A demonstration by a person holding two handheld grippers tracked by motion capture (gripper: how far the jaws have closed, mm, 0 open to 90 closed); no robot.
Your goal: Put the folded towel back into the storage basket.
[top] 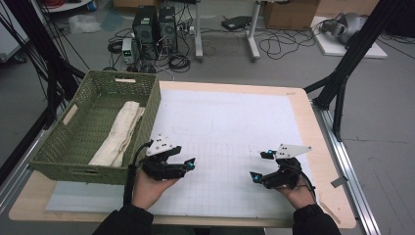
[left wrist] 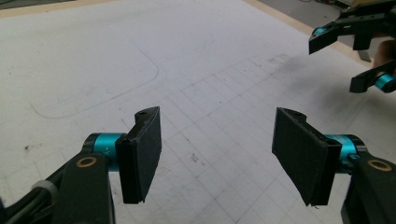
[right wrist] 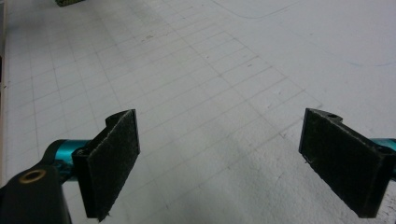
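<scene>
A green woven basket (top: 149, 105) stands at the table's left, and a folded cream cloth (top: 120, 132) lies inside it. My left gripper (top: 182, 157) hovers low over the white gridded mat (top: 230, 122), just right of the basket's near corner. It is open, with only bare mat between its pads (left wrist: 217, 154). My right gripper (top: 260, 165) sits over the mat's near right part, also open with nothing between its pads (right wrist: 219, 158). In the left gripper view the right gripper (left wrist: 336, 63) shows at the top right, its jaws apart.
The wooden table (top: 323, 161) borders the mat on the right and near sides. A black stand leg (top: 342, 78) rises past the far right corner. Computer towers (top: 154, 27) and cables lie on the floor behind. A bit of the basket (right wrist: 70, 2) shows at the right gripper view's top left.
</scene>
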